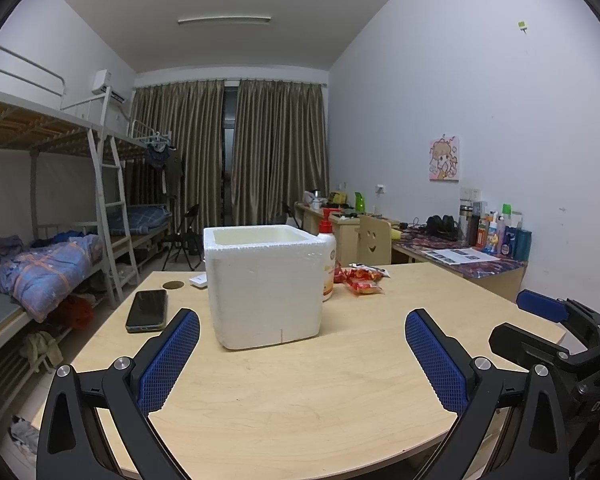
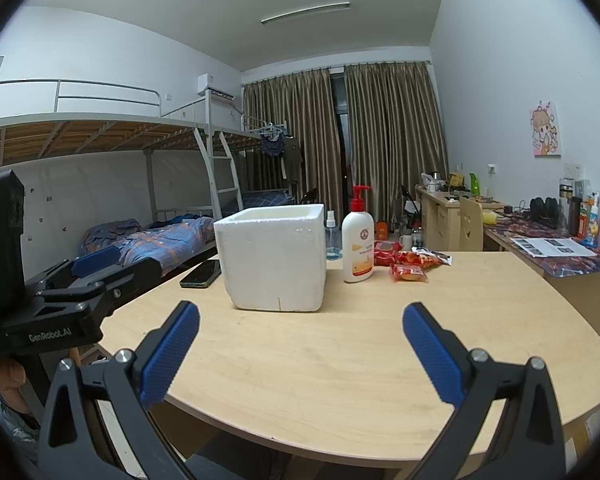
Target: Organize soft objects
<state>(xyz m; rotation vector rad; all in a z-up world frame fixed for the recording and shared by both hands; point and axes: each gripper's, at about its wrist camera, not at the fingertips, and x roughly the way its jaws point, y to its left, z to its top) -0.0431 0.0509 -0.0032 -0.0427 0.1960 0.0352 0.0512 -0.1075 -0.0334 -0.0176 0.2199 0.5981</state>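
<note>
A white foam box (image 1: 265, 285) stands open-topped on the wooden table (image 1: 300, 380); it also shows in the right wrist view (image 2: 274, 258). Red snack packets (image 1: 362, 278) lie behind it to the right, and also show in the right wrist view (image 2: 410, 265). My left gripper (image 1: 302, 354) is open and empty above the table's near side, short of the box. My right gripper (image 2: 300, 350) is open and empty, also short of the box. The right gripper shows at the right edge of the left wrist view (image 1: 556, 320).
A white pump bottle (image 2: 358, 246) stands right of the box, with a small spray bottle (image 2: 333, 240) behind. A black phone (image 1: 147, 310) lies left of the box. A bunk bed (image 1: 40, 240) is at left, desks (image 1: 460, 252) along the right wall.
</note>
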